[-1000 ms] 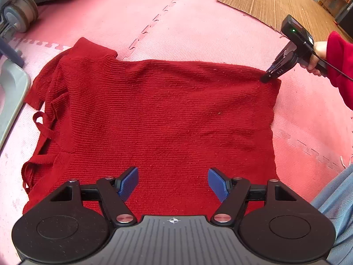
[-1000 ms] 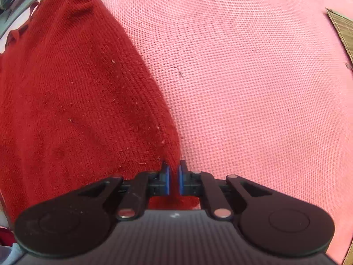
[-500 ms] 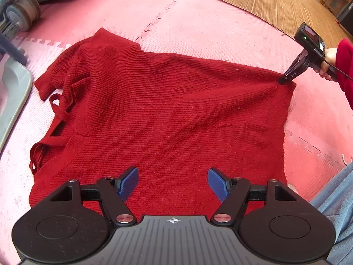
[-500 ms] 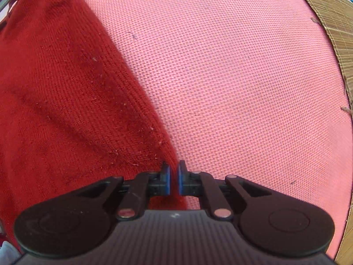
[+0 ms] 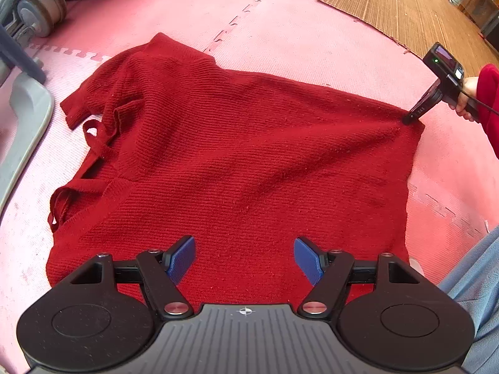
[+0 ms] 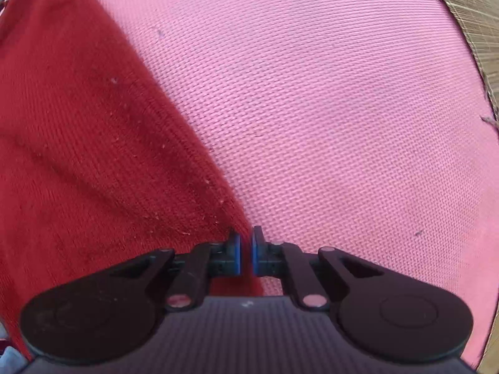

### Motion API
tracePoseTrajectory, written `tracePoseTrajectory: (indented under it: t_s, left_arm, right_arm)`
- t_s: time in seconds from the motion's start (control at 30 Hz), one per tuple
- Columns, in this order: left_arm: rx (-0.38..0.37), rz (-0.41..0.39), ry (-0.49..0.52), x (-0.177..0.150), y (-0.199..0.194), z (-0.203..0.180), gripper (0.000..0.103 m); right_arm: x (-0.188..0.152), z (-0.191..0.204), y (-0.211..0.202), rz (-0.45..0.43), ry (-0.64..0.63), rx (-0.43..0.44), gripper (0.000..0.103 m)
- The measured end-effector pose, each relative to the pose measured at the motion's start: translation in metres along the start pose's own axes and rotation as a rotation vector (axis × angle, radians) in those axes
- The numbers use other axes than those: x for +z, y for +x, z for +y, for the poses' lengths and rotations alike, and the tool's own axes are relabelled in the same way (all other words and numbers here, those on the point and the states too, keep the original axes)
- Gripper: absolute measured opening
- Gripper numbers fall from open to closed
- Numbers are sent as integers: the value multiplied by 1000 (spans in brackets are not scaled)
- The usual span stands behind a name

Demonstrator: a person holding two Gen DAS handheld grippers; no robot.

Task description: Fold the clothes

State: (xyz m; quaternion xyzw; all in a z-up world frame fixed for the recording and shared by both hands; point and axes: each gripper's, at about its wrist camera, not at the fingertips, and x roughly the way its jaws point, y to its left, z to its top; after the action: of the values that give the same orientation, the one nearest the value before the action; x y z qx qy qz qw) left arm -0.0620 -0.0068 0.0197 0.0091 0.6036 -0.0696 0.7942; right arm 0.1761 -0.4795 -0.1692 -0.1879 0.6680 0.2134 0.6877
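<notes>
A dark red knitted sweater (image 5: 237,162) lies spread on the pink foam mat, its sleeve and ties bunched at the left. My left gripper (image 5: 244,257) hovers open over the sweater's near hem, blue pads wide apart with nothing between them. In the left wrist view the right gripper (image 5: 407,120) pinches the sweater's far right corner, held by a hand in a red sleeve. In the right wrist view my right gripper (image 6: 245,244) is shut on the sweater's (image 6: 93,155) corner edge, low over the mat.
Pink foam mat (image 5: 312,40) covers the floor, with a bamboo mat (image 5: 389,3) at the far right. A grey wheeled frame (image 5: 34,12) and grey plastic base (image 5: 21,131) stand at the left. Light blue fabric (image 5: 477,283) sits at the near right.
The right gripper has pulled the sweater's corner to the right, dragging the garment and stretching it flatter. The left gripper stays open over the near hem.
</notes>
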Motion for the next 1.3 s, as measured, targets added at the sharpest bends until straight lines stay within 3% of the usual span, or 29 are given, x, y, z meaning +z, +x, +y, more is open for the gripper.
tracePoseTrajectory:
  t_s: [0.1,0.2,0.4,0.57,0.67,0.77,1.0,1.03,1.07,1.13,1.3]
  left_arm:
    - [1,7,-6,-5,2,7,72]
    - [4,15,1,-6,6,11,72]
    - [-3,4,8,-8,2,15,72]
    - [8,15,5,-7,7,12,72]
    - [9,11,8,-6,6,10,72]
    - [7,12,8,-6,6,10,72]
    - [9,25,7,-6,9,9,72]
    - [8,24,6,-6,9,10,72]
    - [8,24,3,-7,9,11,72]
    - [8,27,-3,-7,10,12,72]
    - [7,39,-9,-8,15,16,72]
  right_arm:
    - [-10,-6,-5,4,14,-12,7]
    - [-21,6,15,80,-30,-30,8]
    - [-31,31,17,63,-85,-55,13]
    - [-55,32,-4,11,-113,-75,45]
    - [-63,39,-14,-1,-155,-104,56]
    - [-68,39,-21,-44,-137,-98,57]
    - [-72,67,7,-92,-146,35,55]
    - [-75,71,11,-89,-155,38,43]
    - [-78,75,13,-93,-164,34,21]
    - [-88,79,11,-94,-169,29,12]
    - [-70,46,-39,-130,-76,27,11]
